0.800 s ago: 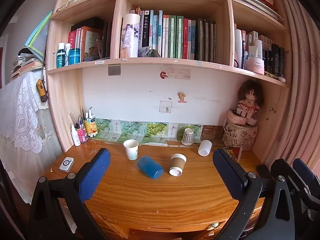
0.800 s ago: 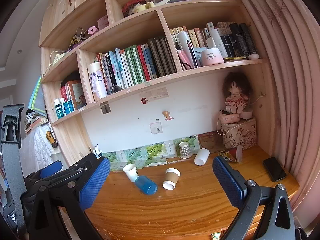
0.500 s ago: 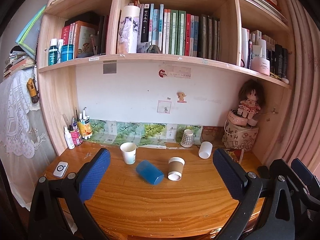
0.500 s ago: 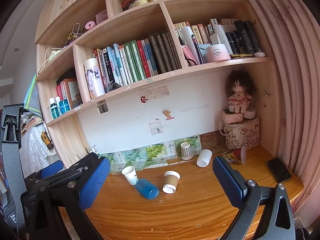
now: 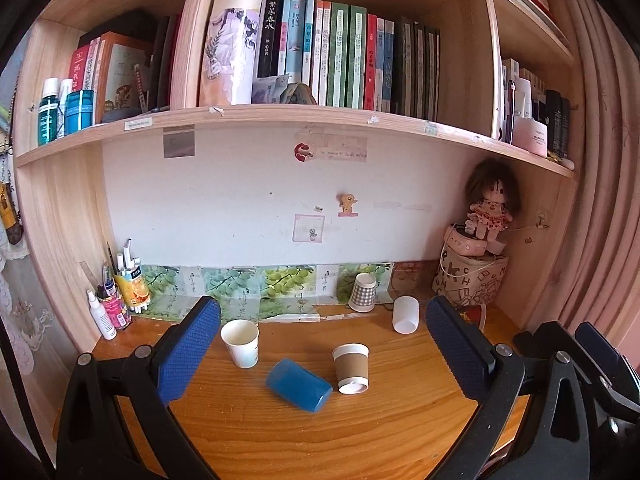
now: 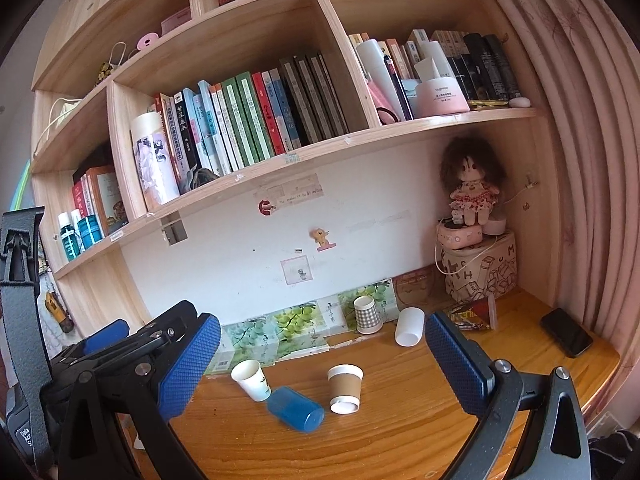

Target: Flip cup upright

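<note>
A blue cup (image 5: 299, 385) lies on its side in the middle of the wooden desk (image 5: 320, 440); it also shows in the right wrist view (image 6: 295, 408). A brown-sleeved paper cup (image 5: 351, 368) stands upside down just right of it, and shows in the right wrist view (image 6: 345, 389) too. A white paper cup (image 5: 240, 343) stands upright to the left. A white plastic cup (image 5: 405, 315) is tipped at the back right, beside a checked cup (image 5: 363, 292). My left gripper (image 5: 320, 360) is open and empty, short of the cups. My right gripper (image 6: 320, 364) is open and empty, also held back.
A pen holder and bottles (image 5: 116, 304) stand at the back left. A patterned box with a doll (image 5: 472, 276) fills the back right corner. A black phone (image 6: 566, 332) lies at the right edge. A snack packet (image 6: 472, 314) lies near the box. A bookshelf (image 5: 280, 120) overhangs the desk.
Both grippers have moved forward toward the desk, so the cups look larger and nearer. The cups have not moved. Both grippers stay open.
</note>
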Demonstrator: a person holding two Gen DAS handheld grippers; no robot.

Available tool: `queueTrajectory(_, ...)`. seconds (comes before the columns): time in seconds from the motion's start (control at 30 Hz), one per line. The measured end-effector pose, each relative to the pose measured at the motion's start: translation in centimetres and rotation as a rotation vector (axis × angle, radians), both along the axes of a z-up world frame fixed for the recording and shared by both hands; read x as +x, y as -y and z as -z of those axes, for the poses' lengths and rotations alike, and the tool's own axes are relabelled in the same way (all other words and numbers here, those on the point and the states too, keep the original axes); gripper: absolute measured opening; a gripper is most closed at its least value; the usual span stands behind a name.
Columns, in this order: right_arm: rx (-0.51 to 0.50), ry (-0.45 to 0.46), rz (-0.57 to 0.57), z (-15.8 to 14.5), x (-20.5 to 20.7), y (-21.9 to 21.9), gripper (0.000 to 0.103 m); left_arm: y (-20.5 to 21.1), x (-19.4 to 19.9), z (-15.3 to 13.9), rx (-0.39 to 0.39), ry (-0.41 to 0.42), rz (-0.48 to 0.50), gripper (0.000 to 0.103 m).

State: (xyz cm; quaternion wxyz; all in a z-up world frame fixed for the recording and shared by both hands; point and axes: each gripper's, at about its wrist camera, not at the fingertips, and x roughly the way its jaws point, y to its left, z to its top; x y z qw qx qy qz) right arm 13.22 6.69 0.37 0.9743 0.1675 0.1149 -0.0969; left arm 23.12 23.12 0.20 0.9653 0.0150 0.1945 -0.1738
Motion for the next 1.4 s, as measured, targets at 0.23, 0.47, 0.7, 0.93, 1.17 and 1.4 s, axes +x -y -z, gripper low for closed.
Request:
queueTrajectory(0.23,0.023,-0.1,0.031,1.4,3.0,-2.4,0.103,-2.3,3.9,2.2,-0.019,-0.132,0.031,0.102)
queueTrajectory(0.47,0.08,-0.167,0.024,2.4,5.3,-2.6,0.103,-3.5,6.3,4.0,-0.011,-0.24,0.013,0.102)
queueTrajectory(0.7,0.201,-0.219,0.005,3.9,7.9,-0.3,0.103,-3.8,7.9,4.7,0.016,-0.259,-0.026,0.102)
queueTrajectory(0.93,0.306,-0.229,0.048,4.9,8.8,4.4,0.103,0.0,9.1,4.9,0.138,-0.199,0.042,0.102)
queueTrajectory(1.17,0.408,-0.256,0.108,6.0,8.8,10.9,0.103,6.4,10.6,4.3,0.215,-0.187,0.145,0.102)
queueTrajectory(1.4,0.493,-0.275,0.179,7.2,7.7,17.5,0.103,15.1,11.3,4.1,0.311,-0.147,0.286,0.102)
